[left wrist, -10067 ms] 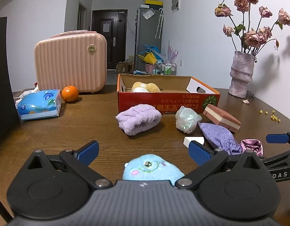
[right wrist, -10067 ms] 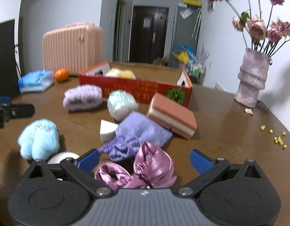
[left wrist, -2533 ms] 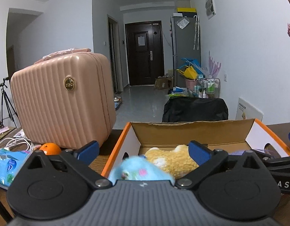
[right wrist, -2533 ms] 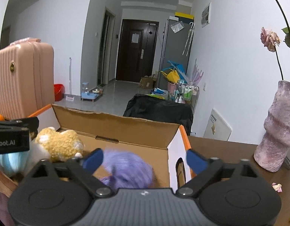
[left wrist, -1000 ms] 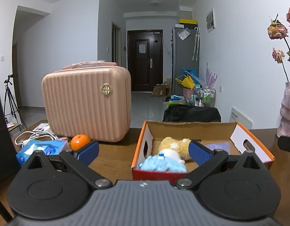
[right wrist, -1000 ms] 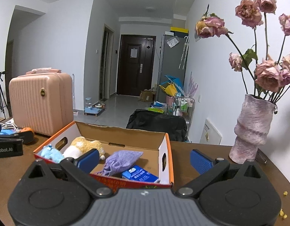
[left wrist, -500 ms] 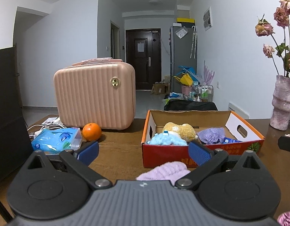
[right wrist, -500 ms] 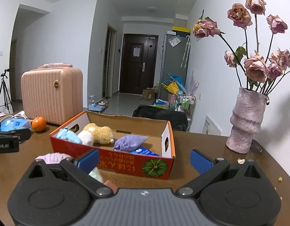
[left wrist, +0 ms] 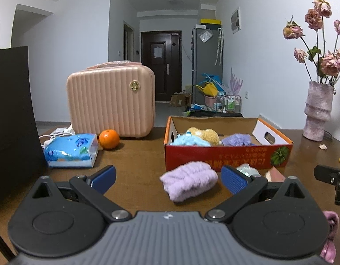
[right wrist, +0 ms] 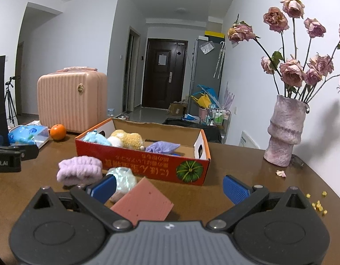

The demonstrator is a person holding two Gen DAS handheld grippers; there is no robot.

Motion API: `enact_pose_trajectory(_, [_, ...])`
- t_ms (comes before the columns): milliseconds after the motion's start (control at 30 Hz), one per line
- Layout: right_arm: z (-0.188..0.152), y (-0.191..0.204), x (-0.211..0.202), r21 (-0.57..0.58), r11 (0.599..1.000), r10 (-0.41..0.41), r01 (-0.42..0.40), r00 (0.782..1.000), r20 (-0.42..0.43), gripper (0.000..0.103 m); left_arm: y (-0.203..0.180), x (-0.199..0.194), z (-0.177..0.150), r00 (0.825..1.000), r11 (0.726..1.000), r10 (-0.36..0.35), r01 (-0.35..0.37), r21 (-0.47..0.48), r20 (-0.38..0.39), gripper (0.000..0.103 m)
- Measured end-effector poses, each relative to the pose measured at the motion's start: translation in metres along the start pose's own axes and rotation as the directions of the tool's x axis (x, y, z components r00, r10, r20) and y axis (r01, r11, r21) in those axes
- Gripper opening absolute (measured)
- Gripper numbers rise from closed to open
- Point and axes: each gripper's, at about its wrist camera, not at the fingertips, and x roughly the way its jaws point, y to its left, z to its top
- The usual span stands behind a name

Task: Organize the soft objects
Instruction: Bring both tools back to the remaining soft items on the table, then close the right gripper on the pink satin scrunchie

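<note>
Red box (right wrist: 147, 163) with a green pumpkin print; lilac towel (left wrist: 189, 180); pink ribbed case (left wrist: 110, 101); orange fruit (left wrist: 108, 139); pink, perhaps layered, sponge (right wrist: 143, 203).

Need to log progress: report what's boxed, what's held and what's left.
Done: blue plush, yellow plush and purple pouch lie in the cardboard box. In hand: nothing; left gripper and right gripper are open. Left on the table: lilac towel, iridescent ball, pink sponge, pink scrunchie.
</note>
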Motion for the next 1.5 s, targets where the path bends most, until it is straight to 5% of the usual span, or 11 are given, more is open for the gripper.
enact_pose_trajectory(367, [-0.018, 0.002, -0.024, 0.004, 1.0, -0.027, 0.027, 0.999, -0.026, 0.103, 0.001, -0.026, -0.02, 0.999, 0.999, -0.037, 0.038, 0.033, -0.012, 0.103])
enact_pose_trajectory(1133, [-0.067, 0.018, -0.009, -0.036, 0.999, -0.039, 0.029, 0.957, -0.287, 0.103, -0.002, -0.027, -0.038, 0.988, 0.992, -0.108, 0.114, 0.045, -0.11, 0.103])
enact_pose_trajectory(1500, [-0.081, 0.016, 0.012, -0.064, 0.998, 0.002, -0.023, 0.95, -0.313, 0.088, -0.008, -0.022, -0.043, 0.988, 0.994, -0.077, 0.087, 0.069, -0.132, 0.103])
